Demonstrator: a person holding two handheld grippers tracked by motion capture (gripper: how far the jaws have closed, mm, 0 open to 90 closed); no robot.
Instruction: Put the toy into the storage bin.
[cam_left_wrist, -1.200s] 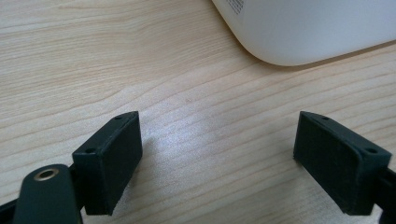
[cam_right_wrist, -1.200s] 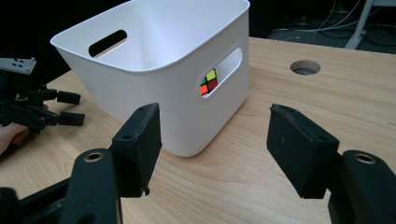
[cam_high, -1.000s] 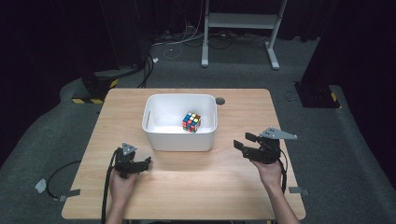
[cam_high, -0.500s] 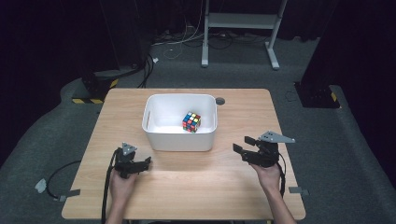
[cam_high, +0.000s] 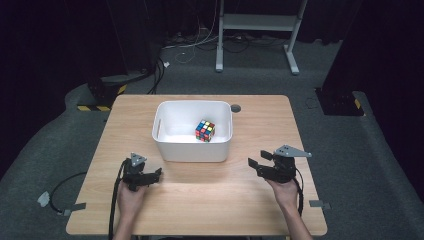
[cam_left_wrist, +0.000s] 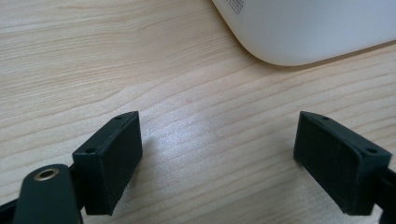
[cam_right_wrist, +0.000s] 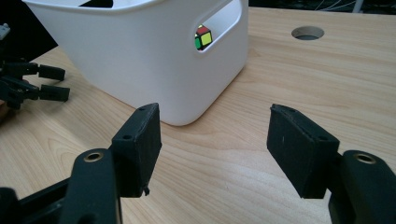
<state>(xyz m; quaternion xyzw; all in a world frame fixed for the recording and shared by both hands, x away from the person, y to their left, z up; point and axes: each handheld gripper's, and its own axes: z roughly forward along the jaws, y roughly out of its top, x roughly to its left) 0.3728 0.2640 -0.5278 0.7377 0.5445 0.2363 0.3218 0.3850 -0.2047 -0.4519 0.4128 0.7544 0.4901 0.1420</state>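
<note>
A white plastic bin (cam_high: 192, 150) stands at the table's middle with a multicoloured puzzle cube (cam_high: 205, 130) lying inside it toward the right. My left gripper (cam_high: 159, 174) rests in front of the bin's left corner. Its jaws are wide apart over bare wood (cam_left_wrist: 219, 154), and the bin's rounded corner (cam_left_wrist: 303, 28) lies just ahead. My right gripper (cam_high: 251, 164) sits to the right of the bin and points left at it. Its jaws stand apart with nothing between them (cam_right_wrist: 215, 140). The cube (cam_right_wrist: 203, 37) shows through the bin's handle slot.
The wooden table (cam_high: 260, 210) has a round cable hole (cam_high: 235, 108) behind the bin's right corner. Cables trail from both grippers over the near edge. A metal stand (cam_high: 255, 22) is on the grey floor beyond. The left gripper (cam_right_wrist: 58, 83) shows far off in the right gripper view.
The right gripper has slid a little toward the near edge of the table. The left gripper, bin and cube have stayed put.
</note>
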